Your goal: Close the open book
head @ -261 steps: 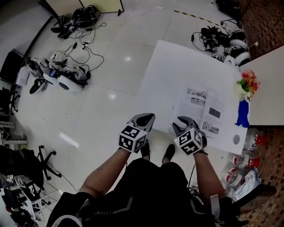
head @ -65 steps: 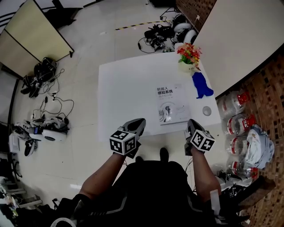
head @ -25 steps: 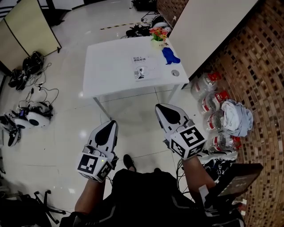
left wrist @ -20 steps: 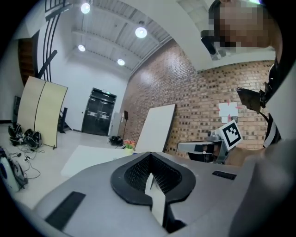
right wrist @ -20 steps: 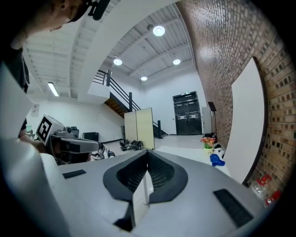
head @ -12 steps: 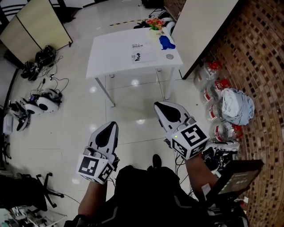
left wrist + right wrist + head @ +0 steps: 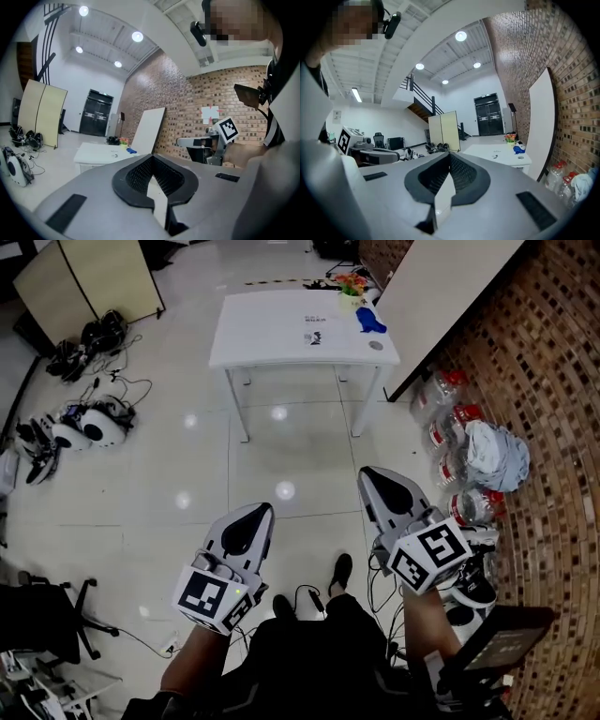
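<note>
Honestly, looks done: the book (image 7: 315,332) is seen closed toward the bench's (image 7: 258,329) right edge. Left gripper (image 7: 254,514) and right gripper (image 7: 371,475) jaws are pressed together, empty, well away. Nothing further is needed.

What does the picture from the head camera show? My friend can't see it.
A person stands on a shiny white floor, well away from a white table with a book on it. They hold the left gripper and right gripper out in front, both shut and empty.
</note>
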`<move>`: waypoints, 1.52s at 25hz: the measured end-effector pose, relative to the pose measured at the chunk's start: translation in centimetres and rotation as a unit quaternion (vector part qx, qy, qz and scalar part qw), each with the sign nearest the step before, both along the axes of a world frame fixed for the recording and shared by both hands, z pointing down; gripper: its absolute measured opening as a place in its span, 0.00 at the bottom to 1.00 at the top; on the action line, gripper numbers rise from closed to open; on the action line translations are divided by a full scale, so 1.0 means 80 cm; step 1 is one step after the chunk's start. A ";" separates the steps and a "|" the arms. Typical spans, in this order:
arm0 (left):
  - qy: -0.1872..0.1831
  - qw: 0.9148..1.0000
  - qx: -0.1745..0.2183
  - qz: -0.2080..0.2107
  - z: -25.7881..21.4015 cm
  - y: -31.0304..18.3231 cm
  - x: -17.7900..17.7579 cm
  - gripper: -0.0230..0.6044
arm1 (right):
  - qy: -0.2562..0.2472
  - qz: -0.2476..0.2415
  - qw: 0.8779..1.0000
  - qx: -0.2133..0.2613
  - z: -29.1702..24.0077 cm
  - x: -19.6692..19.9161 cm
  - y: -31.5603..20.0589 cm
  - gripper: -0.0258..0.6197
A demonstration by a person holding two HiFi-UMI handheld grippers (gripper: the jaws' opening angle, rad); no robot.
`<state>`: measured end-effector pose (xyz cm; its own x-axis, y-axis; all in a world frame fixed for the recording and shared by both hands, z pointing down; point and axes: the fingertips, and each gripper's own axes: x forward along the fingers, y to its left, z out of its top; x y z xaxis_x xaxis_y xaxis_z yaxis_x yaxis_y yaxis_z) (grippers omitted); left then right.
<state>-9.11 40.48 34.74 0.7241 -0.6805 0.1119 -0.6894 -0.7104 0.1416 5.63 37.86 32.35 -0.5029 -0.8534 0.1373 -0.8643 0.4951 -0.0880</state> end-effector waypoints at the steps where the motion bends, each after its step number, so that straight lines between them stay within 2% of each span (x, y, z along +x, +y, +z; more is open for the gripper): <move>1: 0.004 1.000 -0.002 0.001 0.000 0.010 -0.007 0.03 | -0.008 0.003 1.000 -0.003 -0.002 -0.005 0.014 0.04; 6: 0.019 1.000 0.000 -0.003 -0.012 0.054 -0.009 0.03 | -0.027 0.005 1.000 -0.012 -0.009 0.001 0.075 0.04; 12: 0.014 1.000 0.024 0.001 -0.044 0.090 0.030 0.03 | -0.028 0.012 0.999 0.014 -0.035 0.041 0.120 0.04; 19: 0.007 1.000 0.027 0.011 -0.055 0.106 0.082 0.03 | -0.023 0.024 0.999 0.022 -0.044 0.093 0.143 0.04; 23: 0.015 1.000 0.010 0.015 -0.050 0.106 0.098 0.03 | -0.024 0.026 0.999 0.026 -0.044 0.108 0.145 0.04; 38: 0.013 1.000 0.014 -0.002 -0.052 0.096 0.084 0.03 | -0.019 0.020 0.999 0.017 -0.041 0.105 0.135 0.04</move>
<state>-2.39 48.12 30.59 0.7233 -0.6865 0.0742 -0.6891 -0.7109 0.1404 14.04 48.63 29.08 -0.4721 -0.8771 0.0882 -0.8801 0.4631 -0.1049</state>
